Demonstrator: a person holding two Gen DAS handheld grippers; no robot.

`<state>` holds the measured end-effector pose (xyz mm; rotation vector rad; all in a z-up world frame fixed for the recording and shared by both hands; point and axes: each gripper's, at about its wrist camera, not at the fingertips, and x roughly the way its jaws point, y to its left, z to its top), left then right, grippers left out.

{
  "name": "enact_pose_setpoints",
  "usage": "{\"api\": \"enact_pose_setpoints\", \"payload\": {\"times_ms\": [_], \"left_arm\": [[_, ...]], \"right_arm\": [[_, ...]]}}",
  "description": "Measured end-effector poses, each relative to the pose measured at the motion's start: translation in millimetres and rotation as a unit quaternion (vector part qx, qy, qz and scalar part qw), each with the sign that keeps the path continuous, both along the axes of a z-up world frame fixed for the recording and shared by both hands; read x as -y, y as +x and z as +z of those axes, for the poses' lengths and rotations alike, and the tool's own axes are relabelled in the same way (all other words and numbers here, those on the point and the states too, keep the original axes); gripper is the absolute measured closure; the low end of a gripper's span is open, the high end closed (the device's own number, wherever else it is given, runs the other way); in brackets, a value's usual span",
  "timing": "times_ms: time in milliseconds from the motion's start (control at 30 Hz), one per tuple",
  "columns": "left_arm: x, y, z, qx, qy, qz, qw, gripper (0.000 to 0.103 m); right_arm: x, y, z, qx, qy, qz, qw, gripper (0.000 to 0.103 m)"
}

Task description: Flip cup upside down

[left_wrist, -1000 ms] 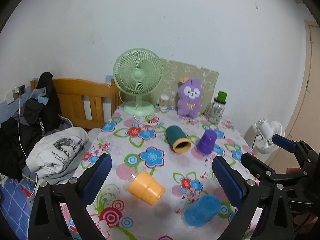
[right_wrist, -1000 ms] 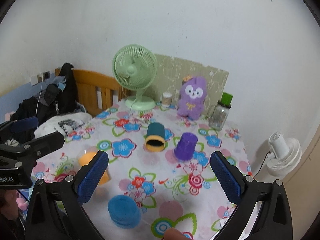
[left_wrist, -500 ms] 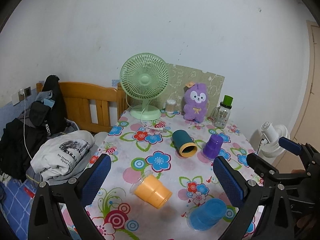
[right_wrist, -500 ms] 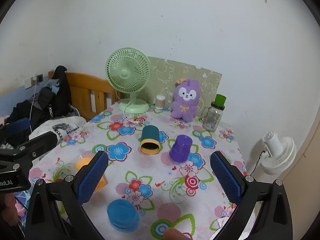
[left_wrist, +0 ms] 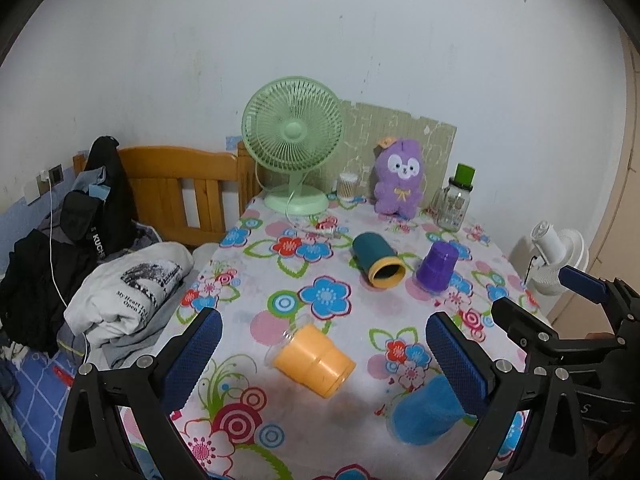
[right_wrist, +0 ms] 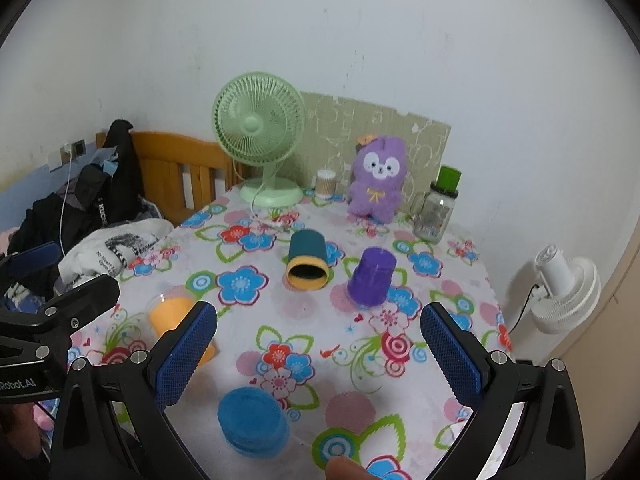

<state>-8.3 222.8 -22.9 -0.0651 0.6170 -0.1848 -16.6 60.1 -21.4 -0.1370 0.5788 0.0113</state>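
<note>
A: Left wrist view first. The left gripper (left_wrist: 322, 344) hangs over the near end of the floral table (left_wrist: 360, 312), fingers spread wide and holding nothing. Using the green fan (left_wrist: 294, 152) as our marker: the teal cup (left_wrist: 378, 260) lies on its side in front of the fan and to the right, yellow-rimmed mouth facing us.

B: And the purple cup (left_wrist: 437, 267) sits mouth-down just right of it. Nearer the camera, the orange cup (left_wrist: 314, 360) lies tipped over, and the blue cup (left_wrist: 426, 412) is partly behind the right finger.

A: Right wrist view now. The right gripper (right_wrist: 318, 344) is wide apart too, nothing between the pads.

B: Blue cup (right_wrist: 254, 422) mouth-down, well in front of the fan (right_wrist: 260, 128); teal cup (right_wrist: 308, 266) on its side.
</note>
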Motion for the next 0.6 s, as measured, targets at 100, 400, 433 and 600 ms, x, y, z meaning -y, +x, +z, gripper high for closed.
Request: {"api": "enact_pose_setpoints", "payload": {"times_ms": [100, 400, 433, 600], "left_arm": [[-2, 1, -7, -0.011, 0.001, 0.002, 0.9999, 0.000], [-7, 7, -18, -0.027, 0.002, 0.005, 0.9996, 0.000], [-7, 7, -18, -0.027, 0.002, 0.005, 0.9996, 0.000], [-8, 9, -18, -0.025, 0.002, 0.007, 0.9997, 0.000]], "right_arm": [[-1, 2, -8, -0.011, 0.003, 0.000, 1.000, 0.000], [-6, 8, -18, -0.026, 0.004, 0.003, 1.000, 0.000], [-6, 9, -18, -0.026, 0.004, 0.003, 1.000, 0.000], [-7, 11, -19, -0.026, 0.004, 0.005, 1.000, 0.000]]}}
